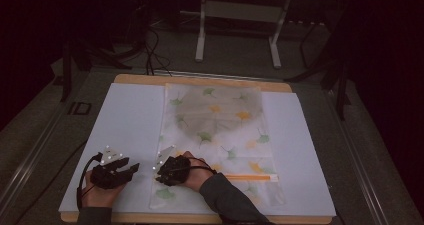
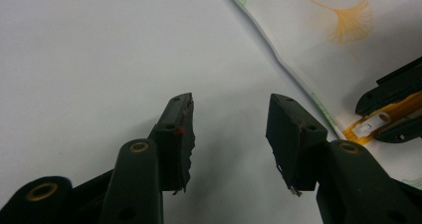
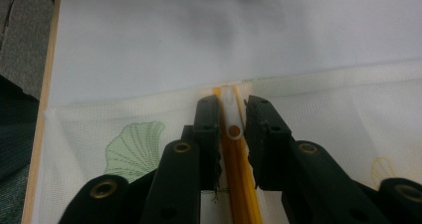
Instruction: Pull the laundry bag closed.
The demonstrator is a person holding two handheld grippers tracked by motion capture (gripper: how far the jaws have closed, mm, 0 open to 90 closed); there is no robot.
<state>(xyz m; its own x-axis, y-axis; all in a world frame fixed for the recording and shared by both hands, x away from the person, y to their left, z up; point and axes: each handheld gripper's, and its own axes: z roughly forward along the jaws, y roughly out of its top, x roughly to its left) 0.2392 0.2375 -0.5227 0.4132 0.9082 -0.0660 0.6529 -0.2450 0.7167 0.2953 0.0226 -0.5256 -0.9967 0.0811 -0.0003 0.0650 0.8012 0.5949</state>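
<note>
1. A mesh zip bag printed with green and yellow ginkgo leaves lies flat on a white board that covers the wooden table; something dark shows faintly through its far half.
2. The bag's orange zipper runs across its near end, and in the right gripper view the white zipper pull sits at the end of the orange track, close to the bag's edge.
3. The right gripper lies low over that end of the bag, its jaws narrowed on either side of the pull (whether the pads actually press it, I cannot tell).
4. The left gripper rests over bare white board just beside the bag's left edge, its jaws spread wide with nothing between them.
5. In the left gripper view the right gripper's jaws appear at the right edge, at the orange zipper and its pull.
</note>
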